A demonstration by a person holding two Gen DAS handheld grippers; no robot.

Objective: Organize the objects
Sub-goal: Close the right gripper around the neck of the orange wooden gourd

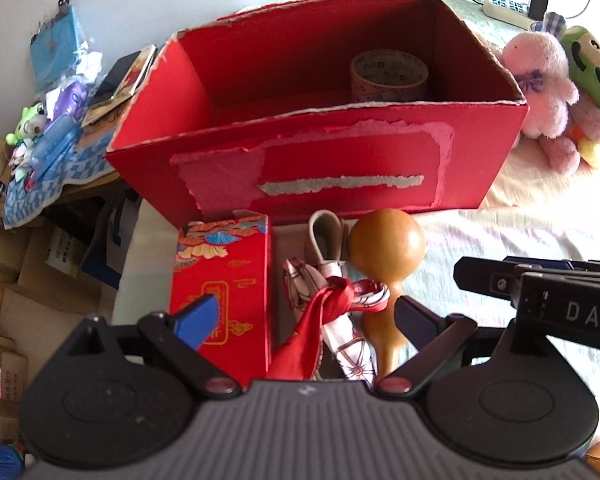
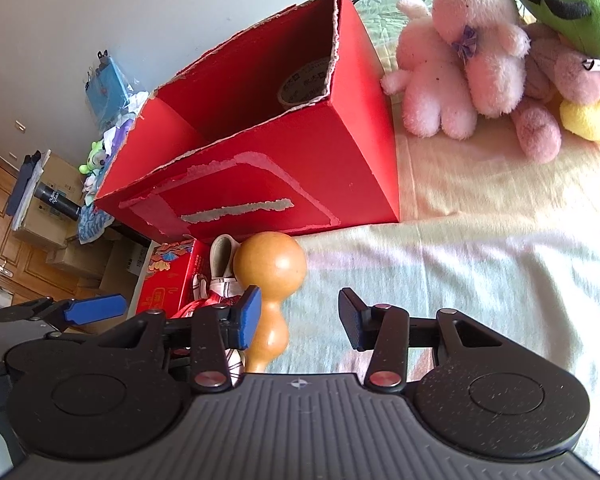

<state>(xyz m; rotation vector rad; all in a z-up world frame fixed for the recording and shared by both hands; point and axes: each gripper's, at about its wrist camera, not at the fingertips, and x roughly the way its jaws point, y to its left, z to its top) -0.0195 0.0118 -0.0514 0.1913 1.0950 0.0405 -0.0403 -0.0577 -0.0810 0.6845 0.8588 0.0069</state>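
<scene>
**Both hand-held grippers spread, nothing picked yet; loose items queued in front of the box**

Left to right: small red gift box (image 1: 222, 292) stands just beside the front wall of the big red carton (image 1: 312, 168); next a knotted red-and-white scarf (image 1: 332, 312) lying over a pale strap, touching or nearly touching the gourd (image 1: 384, 260), which lies neck toward the cameras, bulb close to the carton wall; all three sit on the bed (image 1: 500, 240), staged close to the carton, presumably so each drop is short.

Carton is open-topped; a tape roll (image 1: 388, 76) already inside at the right end, so likely the collection bin.

Left hand-held gripper (image 1: 304, 316): jaws wide apart, straddling scarf and gourd neck, holding nothing; looks like a line-up for a grasp.

Right hand-held gripper (image 2: 298, 318): jaws apart, empty; blue pad (image 2: 248, 316) just beside the gourd (image 2: 270, 276), contact unclear; the other jaw stands over bare sheet.

Plush toys (image 2: 480, 60) piled to the right of the carton, well apart from both grippers.
</scene>
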